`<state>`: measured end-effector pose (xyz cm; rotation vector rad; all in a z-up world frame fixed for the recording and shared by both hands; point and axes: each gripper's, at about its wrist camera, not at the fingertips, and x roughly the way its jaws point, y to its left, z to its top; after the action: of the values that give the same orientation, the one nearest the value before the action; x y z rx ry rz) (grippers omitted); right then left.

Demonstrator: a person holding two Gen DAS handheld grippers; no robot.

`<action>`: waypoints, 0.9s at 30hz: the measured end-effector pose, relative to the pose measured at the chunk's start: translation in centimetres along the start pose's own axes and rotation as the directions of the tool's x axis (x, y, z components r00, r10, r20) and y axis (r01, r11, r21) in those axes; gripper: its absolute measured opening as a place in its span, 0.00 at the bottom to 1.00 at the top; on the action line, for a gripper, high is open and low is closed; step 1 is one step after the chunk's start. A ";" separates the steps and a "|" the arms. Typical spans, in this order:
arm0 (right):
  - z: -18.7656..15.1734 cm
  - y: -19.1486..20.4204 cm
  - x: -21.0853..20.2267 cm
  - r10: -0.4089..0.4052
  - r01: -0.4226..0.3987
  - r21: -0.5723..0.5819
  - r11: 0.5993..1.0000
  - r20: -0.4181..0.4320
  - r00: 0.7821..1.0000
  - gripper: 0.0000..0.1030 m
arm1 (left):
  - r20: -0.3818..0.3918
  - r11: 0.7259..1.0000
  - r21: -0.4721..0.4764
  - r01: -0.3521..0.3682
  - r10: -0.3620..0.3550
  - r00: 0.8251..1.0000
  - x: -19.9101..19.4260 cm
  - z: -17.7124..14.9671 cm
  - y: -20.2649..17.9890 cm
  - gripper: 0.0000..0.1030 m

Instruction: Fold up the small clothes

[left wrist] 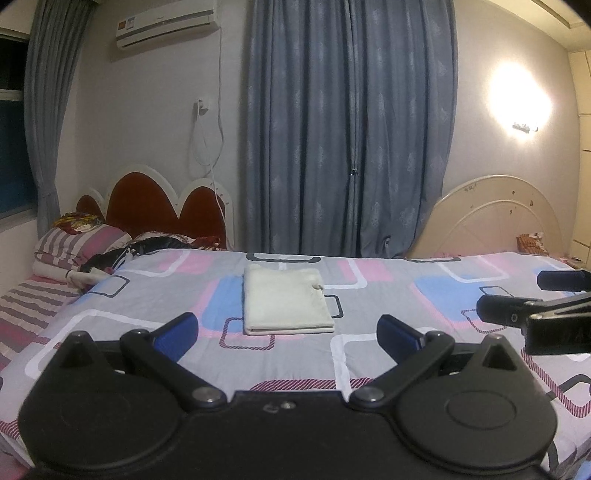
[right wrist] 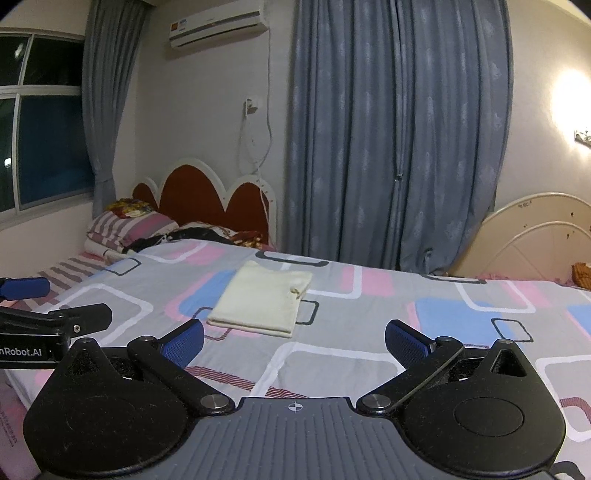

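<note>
I am reading "nRobot.AI" on my left tool (right wrist: 55,306), both tools gaping wide, right tool (right wrist: 293,341) empty, folded cream cloth (left wrist: 286,304) lying flat on the bed (left wrist: 388,306), long side pointing away.

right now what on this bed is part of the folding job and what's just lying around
Part of the job:
- folded cream garment, lying flat on the patterned bedsheet
- left gripper, open, holding nothing
- right gripper, open, holding nothing

Just lying about:
- striped pillow
- dark clothes heap by the red headboard
- blue curtains
- air conditioner
</note>
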<state>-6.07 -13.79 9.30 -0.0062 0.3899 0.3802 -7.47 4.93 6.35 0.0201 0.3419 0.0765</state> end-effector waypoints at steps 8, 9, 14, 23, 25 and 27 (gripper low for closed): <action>0.0 -0.2 0.0 0.000 0.000 0.000 1.000 0.000 1.000 1.00 | 0.001 1.000 0.011 0.005 -0.005 1.000 0.0 0.2 -0.2 1.00; 0.0 -0.2 -0.1 0.000 0.000 0.001 1.000 0.001 1.000 1.00 | 0.001 1.000 0.013 0.007 -0.007 1.000 0.0 0.3 -0.1 1.00; -0.2 -0.6 0.0 -0.003 0.003 0.006 1.000 -0.001 1.000 1.00 | -0.002 1.000 0.021 0.009 -0.009 1.000 0.2 0.4 -0.2 1.00; -0.3 -1.5 -0.5 -0.006 0.006 0.006 1.000 0.008 1.000 1.00 | 0.002 1.000 0.023 0.009 -0.009 1.000 0.3 0.3 -0.2 1.00; -0.4 -1.8 -0.6 -0.008 0.008 0.008 1.000 0.010 1.000 1.00 | 0.003 1.000 0.026 0.009 -0.009 1.000 0.4 0.3 -0.2 1.00; -0.3 -2.0 -0.7 -0.008 0.008 0.006 1.000 0.008 1.000 1.00 | 0.004 1.000 0.024 0.010 -0.010 1.000 0.3 0.3 -0.3 1.00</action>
<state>-6.06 -15.89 9.11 -0.0004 0.3834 0.3713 -7.04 4.70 6.51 0.0424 0.3388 0.0625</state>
